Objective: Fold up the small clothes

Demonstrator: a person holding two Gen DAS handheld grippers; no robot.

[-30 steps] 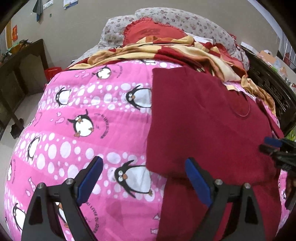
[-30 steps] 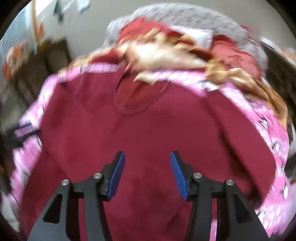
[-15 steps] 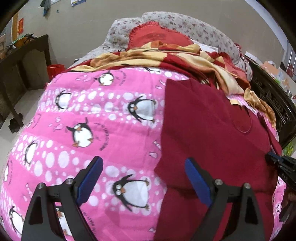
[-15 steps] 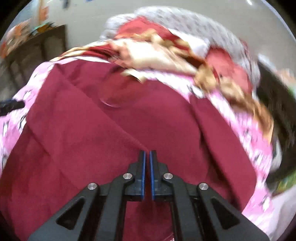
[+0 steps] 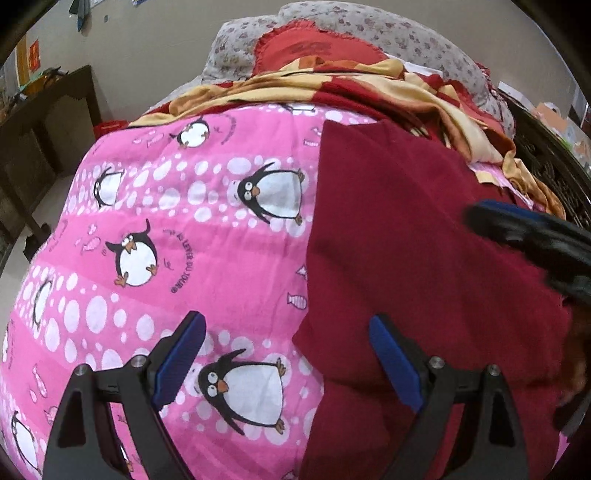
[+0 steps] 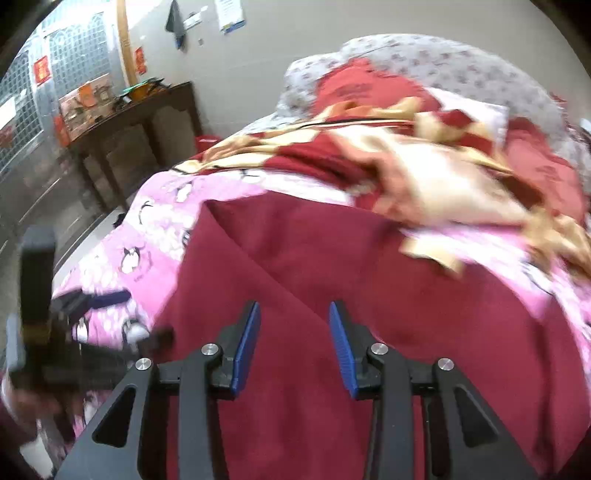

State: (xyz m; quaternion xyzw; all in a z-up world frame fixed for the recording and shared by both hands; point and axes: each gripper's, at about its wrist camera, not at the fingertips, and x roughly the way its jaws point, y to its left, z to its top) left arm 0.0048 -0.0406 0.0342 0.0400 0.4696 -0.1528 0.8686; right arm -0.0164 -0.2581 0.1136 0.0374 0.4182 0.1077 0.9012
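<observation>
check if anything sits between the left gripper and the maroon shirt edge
Nothing visible does. The left gripper is open over the pink penguin quilt, and the maroon shirt edge runs just inside its right finger. The right gripper hovers open over the shirt, farther right.

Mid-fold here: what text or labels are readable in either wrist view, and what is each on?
"AU LEVER DU JOUR": curved print beside a penguin on the pink quilt, left wrist view.
Red wall papers: characters too blurred to read.
White wall notice: print too small.
Maroon shirt: no visible label or print.
</observation>
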